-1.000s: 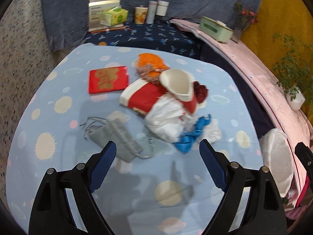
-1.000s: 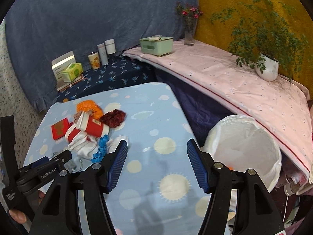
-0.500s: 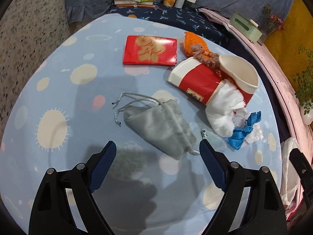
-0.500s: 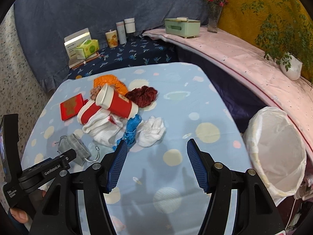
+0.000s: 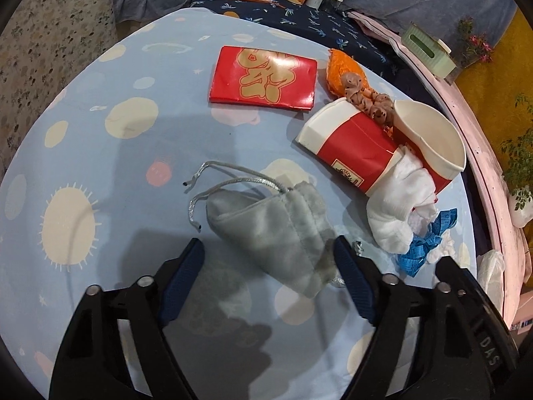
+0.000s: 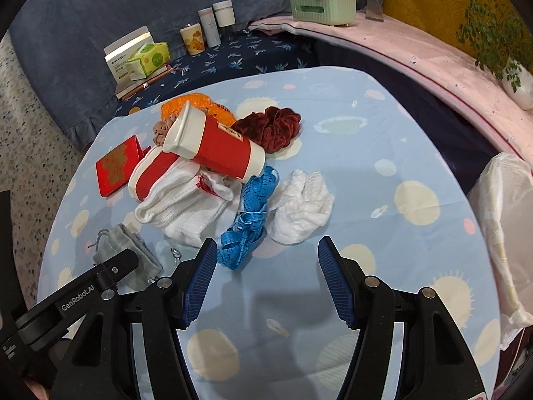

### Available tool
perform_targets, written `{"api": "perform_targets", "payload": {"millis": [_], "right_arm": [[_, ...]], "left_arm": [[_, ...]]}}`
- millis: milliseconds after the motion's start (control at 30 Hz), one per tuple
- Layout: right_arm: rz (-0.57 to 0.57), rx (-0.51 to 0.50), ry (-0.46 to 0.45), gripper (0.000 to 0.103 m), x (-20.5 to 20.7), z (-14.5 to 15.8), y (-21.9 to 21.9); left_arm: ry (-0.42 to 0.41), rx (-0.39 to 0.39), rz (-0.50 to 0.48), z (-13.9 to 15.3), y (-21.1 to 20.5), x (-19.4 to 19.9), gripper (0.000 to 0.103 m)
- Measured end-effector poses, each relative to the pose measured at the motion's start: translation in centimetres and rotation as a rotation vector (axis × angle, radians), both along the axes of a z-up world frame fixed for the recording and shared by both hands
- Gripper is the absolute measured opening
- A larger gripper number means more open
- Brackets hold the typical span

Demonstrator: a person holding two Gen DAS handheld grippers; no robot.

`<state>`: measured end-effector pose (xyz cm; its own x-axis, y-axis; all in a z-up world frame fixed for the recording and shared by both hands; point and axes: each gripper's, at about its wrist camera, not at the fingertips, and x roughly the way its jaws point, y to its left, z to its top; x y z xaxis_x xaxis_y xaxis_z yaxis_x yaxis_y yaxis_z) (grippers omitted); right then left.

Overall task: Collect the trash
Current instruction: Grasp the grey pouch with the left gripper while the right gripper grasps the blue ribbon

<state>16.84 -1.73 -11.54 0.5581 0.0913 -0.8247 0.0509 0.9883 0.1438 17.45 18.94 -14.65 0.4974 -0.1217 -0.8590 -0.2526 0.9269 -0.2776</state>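
Observation:
A grey drawstring pouch (image 5: 266, 230) lies on the sun-patterned blue tablecloth (image 5: 100, 153). My left gripper (image 5: 268, 250) hangs low over it. Its jaws are closing, with the pouch's near end between the fingertips and no firm pinch visible. In the right wrist view a crumpled white tissue (image 6: 299, 206) and a tangled blue tape measure (image 6: 248, 220) lie just ahead of my right gripper (image 6: 266, 243), which is open and holds nothing. Behind them two red paper cups (image 6: 216, 146) lie tipped over on a white cloth (image 6: 180, 206).
A red envelope (image 5: 263, 78), an orange item (image 5: 343, 70) and a maroon scrunchie (image 6: 269, 126) lie further back. A bin with a white liner (image 6: 506, 220) stands off the table's right edge. Boxes and jars (image 6: 206, 30) line the rear shelf.
Both grippers have dropped closer to the table. The left one now straddles the grey pouch with narrower jaws. The right one has neared the tissue and tape measure.

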Motion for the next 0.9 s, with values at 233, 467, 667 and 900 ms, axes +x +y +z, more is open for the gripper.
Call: {"api": "perform_targets", "payload": {"millis": [233,467,667,900], "right_arm": [[0.012,0.006,0.045,0.049,1.3,-2.0,0.9],[0.047,0.04,0.048,0.02,1.3,-2.4,1.5],[0.049,0.061,0.022,0.013,0.5,-1.1,0.7],[0.031,0.068,-0.053,0.013,-1.1,2.2,-1.1]], "left_arm": [[-0.006,0.002,-0.041,0.0,-0.2,0.4,0.031],[-0.014,0.001,-0.07,0.2,-0.6,0.2,0.009],[-0.038,-0.005,-0.078,1.7,-0.8,-0.5,0.006],[-0.102,0.021,-0.107,5.3,-2.4,-1.9,0.006]]}}
